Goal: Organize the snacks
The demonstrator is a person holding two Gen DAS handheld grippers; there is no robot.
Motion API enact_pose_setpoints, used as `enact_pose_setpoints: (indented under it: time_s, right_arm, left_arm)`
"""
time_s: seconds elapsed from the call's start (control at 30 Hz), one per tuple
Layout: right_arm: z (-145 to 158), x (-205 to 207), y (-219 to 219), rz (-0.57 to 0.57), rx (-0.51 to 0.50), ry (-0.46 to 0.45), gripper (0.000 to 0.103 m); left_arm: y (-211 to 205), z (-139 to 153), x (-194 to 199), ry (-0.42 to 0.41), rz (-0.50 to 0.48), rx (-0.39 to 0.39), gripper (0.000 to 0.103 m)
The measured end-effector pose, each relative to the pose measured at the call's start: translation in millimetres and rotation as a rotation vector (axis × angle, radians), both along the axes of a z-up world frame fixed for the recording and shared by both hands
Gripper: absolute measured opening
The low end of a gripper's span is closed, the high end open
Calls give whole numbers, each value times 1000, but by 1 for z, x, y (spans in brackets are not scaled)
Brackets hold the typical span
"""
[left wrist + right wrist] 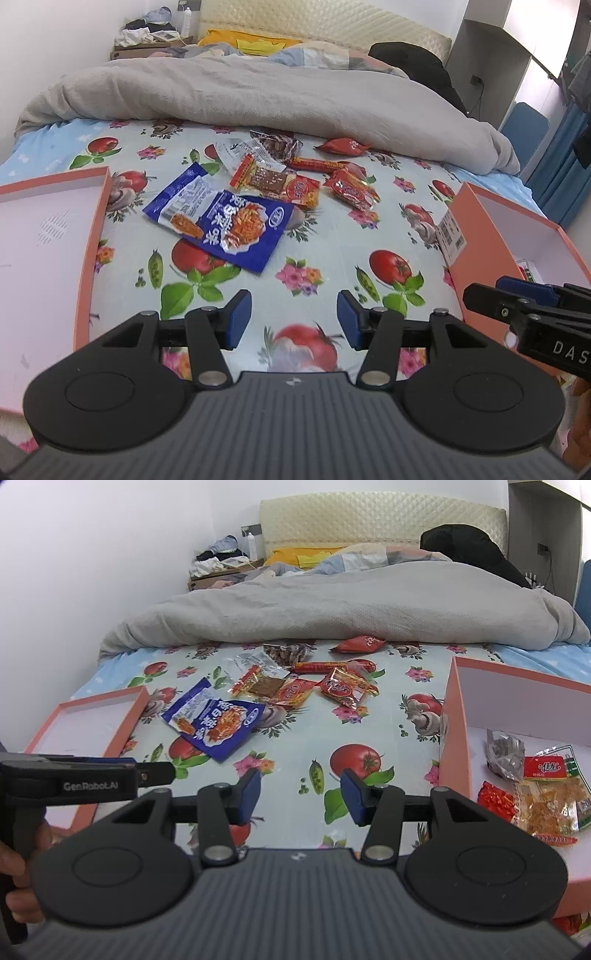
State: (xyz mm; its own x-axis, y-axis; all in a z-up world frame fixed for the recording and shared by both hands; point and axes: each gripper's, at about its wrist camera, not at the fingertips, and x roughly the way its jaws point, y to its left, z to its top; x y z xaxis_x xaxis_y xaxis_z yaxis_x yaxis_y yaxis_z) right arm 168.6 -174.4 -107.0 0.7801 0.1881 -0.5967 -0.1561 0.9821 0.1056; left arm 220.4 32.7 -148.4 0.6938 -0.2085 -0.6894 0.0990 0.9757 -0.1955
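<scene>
Glossy plastic snack packets (pixel 236 229), matt cardboard box (pixel 458 716), soft cloth blanket (pixel 258 92)

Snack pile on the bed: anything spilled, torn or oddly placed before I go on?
Nothing looks spilled or torn. The loose packets lie in a jumble, the blue packet overlapping another blue one. One red packet sits apart by the grey duvet. The right box already holds a few snacks.

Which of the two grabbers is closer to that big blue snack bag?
Left. The left gripper hangs open just short of the blue snack bag; the right gripper, also open, sits farther right, beside the box holding snacks.
</scene>
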Motion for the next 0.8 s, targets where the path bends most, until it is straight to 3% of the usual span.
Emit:
enact_pose_setpoints:
  time_s: [0.37, 0.8]
  right_arm:
    - [-10, 51, 1, -65, 18, 4, 51]
    - [-36, 119, 11, -70, 25, 44, 51]
  left_arm:
    - [14, -28, 64, 65, -17, 64, 63]
    - [31, -54, 133, 101, 19, 123, 77]
